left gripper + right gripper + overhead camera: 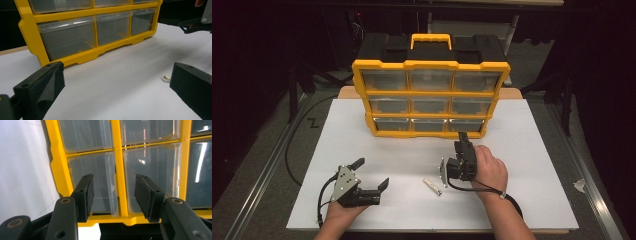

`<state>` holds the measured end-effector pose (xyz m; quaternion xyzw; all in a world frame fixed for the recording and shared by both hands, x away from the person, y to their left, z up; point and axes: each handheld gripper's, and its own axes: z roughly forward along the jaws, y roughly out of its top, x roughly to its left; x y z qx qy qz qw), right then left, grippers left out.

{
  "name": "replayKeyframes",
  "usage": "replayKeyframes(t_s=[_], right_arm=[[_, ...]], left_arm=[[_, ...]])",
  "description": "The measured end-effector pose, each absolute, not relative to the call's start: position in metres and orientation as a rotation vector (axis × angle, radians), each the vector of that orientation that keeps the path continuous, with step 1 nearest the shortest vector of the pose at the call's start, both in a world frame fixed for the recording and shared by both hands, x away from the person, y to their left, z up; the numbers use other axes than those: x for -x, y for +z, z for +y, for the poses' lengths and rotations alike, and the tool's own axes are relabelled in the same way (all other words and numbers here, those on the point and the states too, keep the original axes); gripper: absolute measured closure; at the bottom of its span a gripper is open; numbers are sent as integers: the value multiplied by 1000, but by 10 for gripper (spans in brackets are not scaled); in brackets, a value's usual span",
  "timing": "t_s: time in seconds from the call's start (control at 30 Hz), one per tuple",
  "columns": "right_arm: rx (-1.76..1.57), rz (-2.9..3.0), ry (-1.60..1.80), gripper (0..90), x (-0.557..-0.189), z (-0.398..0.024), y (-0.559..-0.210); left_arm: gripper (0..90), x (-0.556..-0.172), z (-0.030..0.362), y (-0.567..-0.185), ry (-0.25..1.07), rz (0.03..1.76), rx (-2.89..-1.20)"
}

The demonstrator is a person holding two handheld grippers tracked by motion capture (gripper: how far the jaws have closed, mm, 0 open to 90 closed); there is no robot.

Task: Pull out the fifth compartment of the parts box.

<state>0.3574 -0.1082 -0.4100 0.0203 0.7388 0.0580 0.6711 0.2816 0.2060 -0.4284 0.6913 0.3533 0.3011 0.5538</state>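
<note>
A yellow drawer cabinet [430, 95] stands upright at the far middle of the white table [537, 165], with bare surface on both sides. The right gripper [462, 137] points at its bottom row, jaws partly open, holding nothing. The left gripper [373, 173] rests near the front edge, jaws wide, empty. A small pale part [432, 186], possibly a clip, lies between them.

Yellow-framed plastic drawer cabinet [82, 53]: top cut off at upper frame edge in left gripper view. Small white oblong piece [166, 77]: half hidden behind lower-right black jaw; type indiscernible. Clear drawers [150, 177]: contents unreadable.
</note>
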Motion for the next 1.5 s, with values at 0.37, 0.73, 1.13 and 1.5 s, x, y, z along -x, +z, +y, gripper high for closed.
replayKeyframes(t_s=[0.37, 0.73, 1.13, 1.5], right_arm=[[-34, 1623, 159, 523, -362, -98, -396], [-29, 1617, 161, 555, -369, -89, -384], [-28, 1597, 186, 568, -382, -78, -369], [-24, 1603, 172, 601, -393, -68, -359]], left_arm=[[3, -281, 206, -428, 708, 832, -1635], [3, -281, 206, -428, 696, 824, -1629], [3, -280, 206, -428, 691, 820, -1626], [3, -280, 206, -428, 686, 822, -1625]])
